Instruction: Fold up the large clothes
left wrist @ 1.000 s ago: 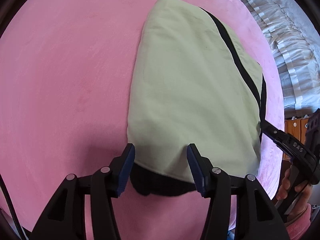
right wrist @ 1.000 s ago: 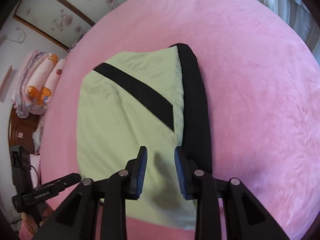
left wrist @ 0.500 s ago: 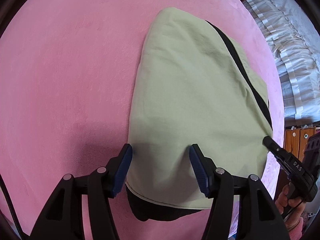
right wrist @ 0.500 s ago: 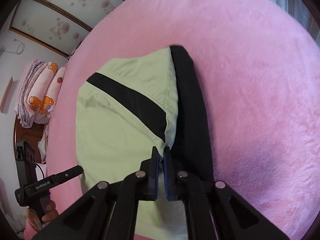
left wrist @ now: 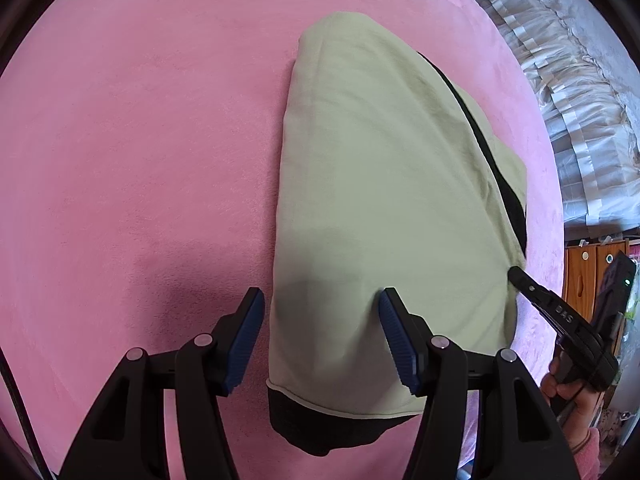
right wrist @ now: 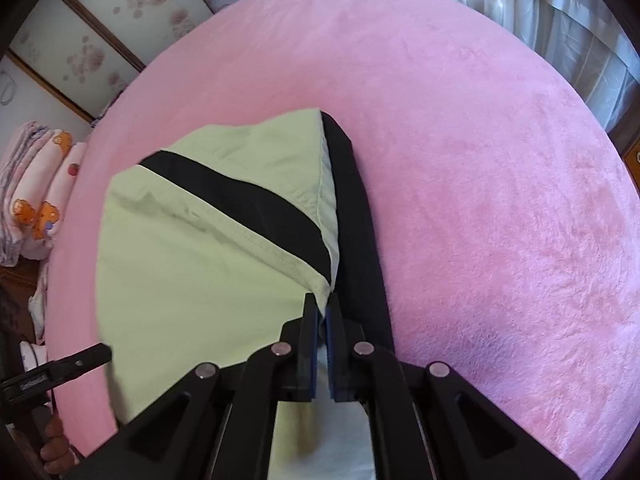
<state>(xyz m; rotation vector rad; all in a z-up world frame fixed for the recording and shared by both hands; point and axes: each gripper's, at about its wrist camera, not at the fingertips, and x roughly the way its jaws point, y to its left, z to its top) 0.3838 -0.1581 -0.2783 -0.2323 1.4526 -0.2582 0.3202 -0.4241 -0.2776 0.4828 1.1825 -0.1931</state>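
A folded light green garment with black stripes lies on the pink bed, a bit toward 1 o'clock from the middle in the left wrist view. The left gripper hangs over the near end of the cloth with its jaws wide open, holding nothing. The right gripper has its jaws pinched tight on the green edge of the garment at 6 o'clock in its own view, next to a black strip.
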